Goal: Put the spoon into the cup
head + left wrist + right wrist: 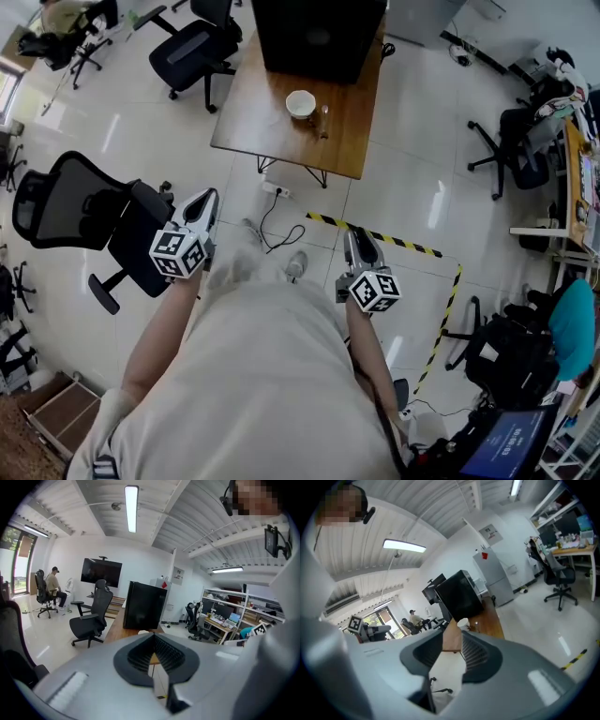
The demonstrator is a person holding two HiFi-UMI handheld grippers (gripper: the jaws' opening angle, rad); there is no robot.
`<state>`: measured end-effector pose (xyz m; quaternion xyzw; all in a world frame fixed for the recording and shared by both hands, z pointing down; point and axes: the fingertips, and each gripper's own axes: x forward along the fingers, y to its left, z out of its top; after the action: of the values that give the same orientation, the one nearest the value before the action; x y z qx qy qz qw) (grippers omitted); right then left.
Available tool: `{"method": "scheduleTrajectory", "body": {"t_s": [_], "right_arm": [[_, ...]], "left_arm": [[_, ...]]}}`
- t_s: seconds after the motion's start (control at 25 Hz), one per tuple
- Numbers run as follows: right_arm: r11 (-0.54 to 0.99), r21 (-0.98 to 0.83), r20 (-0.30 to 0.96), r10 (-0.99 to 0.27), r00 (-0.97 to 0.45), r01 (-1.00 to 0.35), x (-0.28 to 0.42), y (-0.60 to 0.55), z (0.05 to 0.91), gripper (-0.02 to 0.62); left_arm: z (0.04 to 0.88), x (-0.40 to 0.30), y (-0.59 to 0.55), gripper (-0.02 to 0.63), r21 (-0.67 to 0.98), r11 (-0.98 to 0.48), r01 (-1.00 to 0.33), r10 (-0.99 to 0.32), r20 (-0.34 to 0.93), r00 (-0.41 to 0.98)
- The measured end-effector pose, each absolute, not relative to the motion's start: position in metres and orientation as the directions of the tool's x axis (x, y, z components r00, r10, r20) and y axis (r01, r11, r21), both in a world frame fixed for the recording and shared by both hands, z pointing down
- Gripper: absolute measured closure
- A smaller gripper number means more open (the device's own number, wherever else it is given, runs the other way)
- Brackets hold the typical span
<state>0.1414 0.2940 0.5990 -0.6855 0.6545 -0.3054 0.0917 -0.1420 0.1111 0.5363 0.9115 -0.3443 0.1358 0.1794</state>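
Note:
A white cup (300, 103) stands on the wooden table (272, 122) far ahead of me. A slim brownish thing (324, 120) lies just right of it, too small to tell as the spoon. Both grippers hang at waist height over the floor, well short of the table. My left gripper (208, 199) has its jaws together and empty. My right gripper (354, 234) also looks shut with nothing in it. The cup (143, 632) peeks above the jaws in the left gripper view, and the cup (462, 623) shows just past the jaws in the right gripper view.
A large black box (319, 33) fills the table's far end. Black office chairs (80, 211) (192, 47) stand to the left. A power strip and cable (275, 192) lie on the floor before the table, and yellow-black tape (412, 248) marks the floor at right.

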Motion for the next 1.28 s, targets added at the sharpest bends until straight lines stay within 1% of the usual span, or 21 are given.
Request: {"method": "scheduleTrajectory", "body": {"t_s": [0.08,0.28,0.52,0.84,1.08,1.28], "right_arm": [[-0.143,-0.54,0.321,-0.946,-0.046,-0.83,0.14,0.294,0.609,0.479],[-0.095,-0.536,0.319,-0.943,-0.097,-0.839,0.127,0.27,0.61,0.479],[-0.163,-0.533,0.336,-0.941,-0.031,-0.83,0.137,0.23,0.609,0.479],[-0.226,-0.525,0.357,-0.934,0.029,-0.821,0.134,0.147,0.596,0.479],[-0.269,-0.486,0.401,-0.914,0.062,-0.832,0.126,0.101,0.598,0.479],[-0.32,-0.431,0.426,-0.896,0.123,-0.844,0.127,0.084,0.597,0.488]], "left_arm": [[0.54,-0.145,0.117,0.601,0.245,-0.691,-0.679,-0.581,0.37,0.725],[0.56,-0.144,0.104,0.601,0.26,-0.708,-0.657,-0.546,0.388,0.742],[0.559,-0.116,0.049,0.601,0.24,-0.773,-0.588,-0.483,0.377,0.79],[0.549,-0.078,-0.036,0.601,0.198,-0.87,-0.452,-0.359,0.374,0.855],[0.56,-0.067,-0.08,0.601,0.268,-0.877,-0.398,-0.282,0.381,0.88],[0.57,-0.059,-0.096,0.601,0.299,-0.897,-0.325,-0.198,0.386,0.901]]}}
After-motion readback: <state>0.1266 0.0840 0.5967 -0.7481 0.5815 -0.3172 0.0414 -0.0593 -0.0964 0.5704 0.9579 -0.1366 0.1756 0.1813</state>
